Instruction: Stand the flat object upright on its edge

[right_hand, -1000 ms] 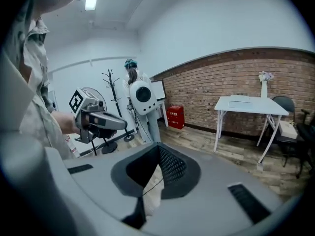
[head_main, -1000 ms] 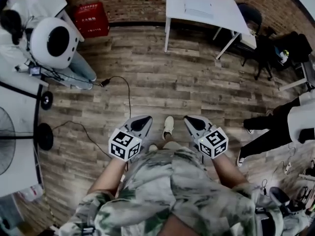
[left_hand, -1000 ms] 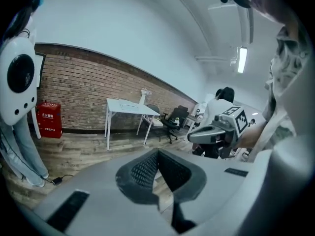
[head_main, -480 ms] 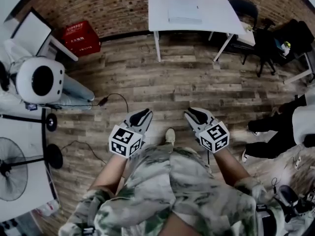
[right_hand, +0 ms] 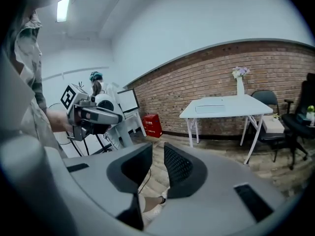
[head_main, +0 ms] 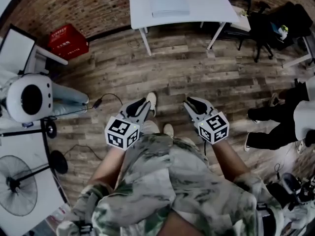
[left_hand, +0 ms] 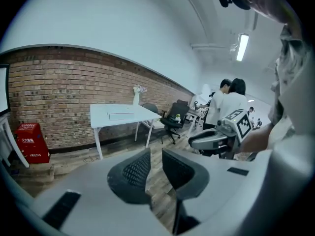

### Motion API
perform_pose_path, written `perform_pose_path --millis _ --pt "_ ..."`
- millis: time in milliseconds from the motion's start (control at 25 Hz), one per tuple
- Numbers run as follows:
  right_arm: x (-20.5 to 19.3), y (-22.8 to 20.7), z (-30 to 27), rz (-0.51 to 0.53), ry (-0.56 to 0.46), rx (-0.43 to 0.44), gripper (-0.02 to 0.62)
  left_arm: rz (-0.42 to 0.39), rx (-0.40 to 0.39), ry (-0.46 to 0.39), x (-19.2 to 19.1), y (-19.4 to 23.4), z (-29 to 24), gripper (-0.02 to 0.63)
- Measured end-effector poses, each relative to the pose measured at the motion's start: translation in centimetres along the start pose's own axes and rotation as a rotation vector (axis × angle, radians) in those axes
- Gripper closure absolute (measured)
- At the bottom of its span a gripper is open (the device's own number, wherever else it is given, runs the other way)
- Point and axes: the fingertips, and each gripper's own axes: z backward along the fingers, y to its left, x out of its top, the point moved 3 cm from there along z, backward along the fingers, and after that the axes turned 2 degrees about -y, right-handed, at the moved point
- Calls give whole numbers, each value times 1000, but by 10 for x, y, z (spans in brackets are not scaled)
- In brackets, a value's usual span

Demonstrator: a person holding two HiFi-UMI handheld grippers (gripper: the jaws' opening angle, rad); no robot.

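Approach: left gripper [head_main: 139,105] empty, jaws opening; right gripper [head_main: 193,103] empty, slightly parted. Target flat object [head_main: 170,5], possibly a thin pad, lies on white table [head_main: 211,6] at 12 o'clock, well apart. Close in first, then grip one edge.

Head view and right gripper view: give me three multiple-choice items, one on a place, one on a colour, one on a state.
1. Where does the flat object lie?
A. on the table
B. on the floor
C. in a gripper

2. What colour is the crate?
A. blue
B. red
C. green

3. How do the right gripper's jaws stand?
A. shut on a cable
B. apart, empty
C. shut on a box

Key: 1 A, it lies flat on the white tabletop; 2 B, its sides are red; 3 B, nothing stands in the gap between them.
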Motion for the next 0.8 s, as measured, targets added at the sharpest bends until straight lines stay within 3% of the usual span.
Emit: perform_pose_path --millis 200,360,800 --pt "9 -36 -23 -20 8 -47 503 19 -27 7 12 36 -43 541" --pt "32 -75 -47 -33 4 -101 505 -12 -52 34 30 74 -89 541" --pt "119 -178 -149 -71 30 -157 503 -8 -116 15 125 184 -190 521"
